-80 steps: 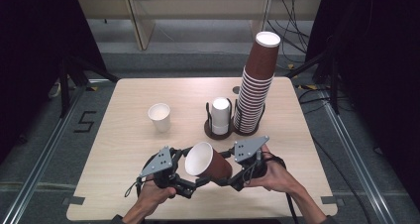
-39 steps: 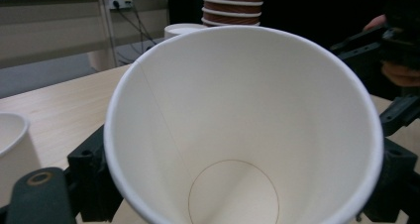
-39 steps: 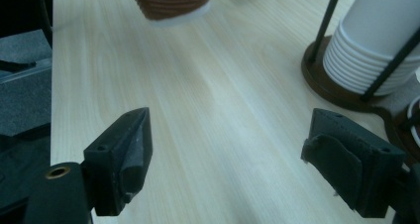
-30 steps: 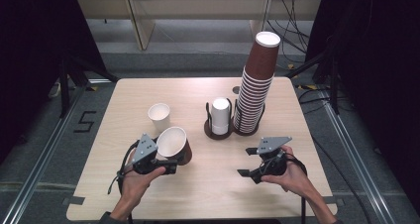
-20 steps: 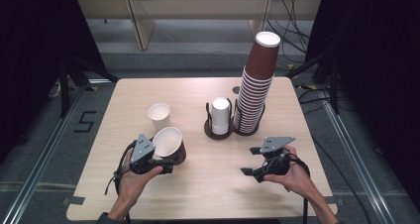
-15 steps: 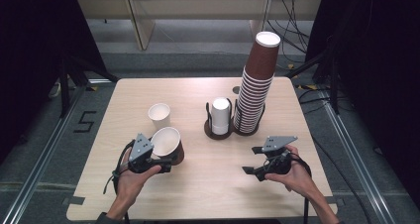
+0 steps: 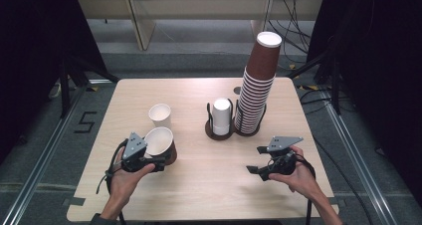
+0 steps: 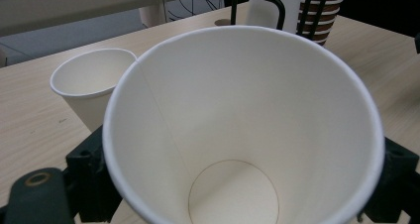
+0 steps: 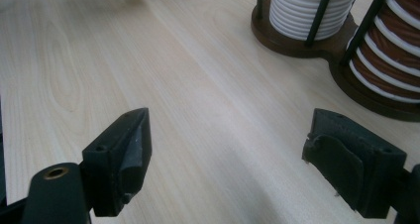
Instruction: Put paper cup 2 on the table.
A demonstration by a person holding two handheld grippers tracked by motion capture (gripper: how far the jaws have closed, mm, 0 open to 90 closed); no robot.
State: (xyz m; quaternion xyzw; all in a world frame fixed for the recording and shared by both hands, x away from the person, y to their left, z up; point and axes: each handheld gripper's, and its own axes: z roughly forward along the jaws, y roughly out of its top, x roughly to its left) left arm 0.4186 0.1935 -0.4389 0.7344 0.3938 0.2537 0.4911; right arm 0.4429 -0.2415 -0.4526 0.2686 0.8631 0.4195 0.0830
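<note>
The high view shows a brown cup (image 7: 160, 144), white inside, clamped between the jaws of the left gripper (image 7: 149, 161) at the near-left part of the table (image 7: 199, 195); the cup is tilted with its mouth turned up and toward the camera. A white cup (image 7: 160, 116) stands upright just beyond it, close by, though contact cannot be judged. In the left gripper view the held cup (image 8: 242, 130) is seen from its mouth, a jaw on each side of its wall, with the white cup (image 8: 91, 85) behind at the left. The right gripper (image 7: 261, 160) is held low over the near-right part of the table, its jaws spread wide with nothing between them; in the right gripper view bare wood lies between the jaws. A dark two-bay holder (image 7: 234, 131) stands at mid-table, carrying a short white stack (image 7: 222, 116) and a tall brown stack (image 7: 256, 85) that leans to the right. No print is seen on any cup; a mark like a "5" (image 7: 84, 121) is seen on the floor left of the table. Open tabletop lies between the two grippers and along the near edge, and the far-left corner is bare.
</note>
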